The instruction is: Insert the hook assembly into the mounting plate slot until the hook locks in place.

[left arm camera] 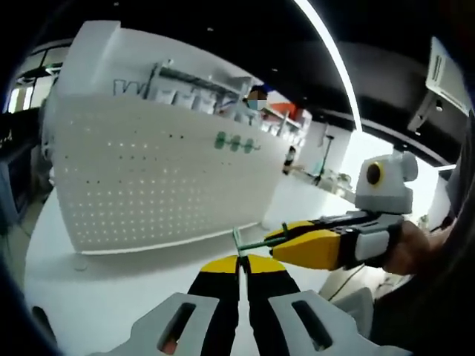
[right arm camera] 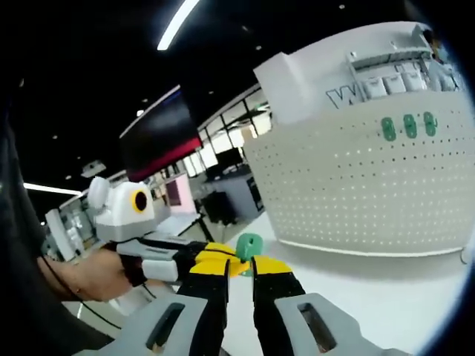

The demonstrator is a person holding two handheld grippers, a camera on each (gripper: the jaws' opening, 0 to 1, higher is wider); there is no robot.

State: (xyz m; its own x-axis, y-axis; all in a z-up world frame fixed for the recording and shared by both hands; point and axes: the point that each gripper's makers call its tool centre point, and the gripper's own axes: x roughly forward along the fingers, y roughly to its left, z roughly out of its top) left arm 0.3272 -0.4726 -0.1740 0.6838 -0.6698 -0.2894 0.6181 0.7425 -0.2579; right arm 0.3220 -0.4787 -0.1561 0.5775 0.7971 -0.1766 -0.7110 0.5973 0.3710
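**A:** Start at the left gripper (left arm camera: pixel 239 261). How are its jaws?

**B:** In the left gripper view the yellow-tipped jaws are pressed together with only a thin seam between them, and the slim green hook assembly (left arm camera: pixel 239 245) rises from that seam. So it is clamped on the hook's lower end.

**A:** And the other tool?

**B:** The right gripper (left arm camera: pixel 276 239) comes in from the right side of that view, held by a hand (left arm camera: pixel 408 248). Its yellow tips meet the same green piece just above and to the right of the left gripper's tips. Whether it is actually pinching the hook I cannot tell.

**A:** What does its own camera give?

**B:** In the right gripper view the right gripper (right arm camera: pixel 240 264) shows a narrow gap between its jaws. The hook assembly (right arm camera: pixel 249 245) sits right at the tips, its green plate end poking up. The left gripper (right arm camera: pixel 223 259) reaches in from the left and touches the same spot.

**A:** And beyond the tips?

**B:** The mounting plate (left arm camera: pixel 148 170), a white perforated board, stands upright on the white table (left arm camera: pixel 96 297) ahead of both grippers, well apart from the hook. Three green hooks (left arm camera: pixel 236 142) already sit on its upper face, toward the right of the left gripper's line of sight.
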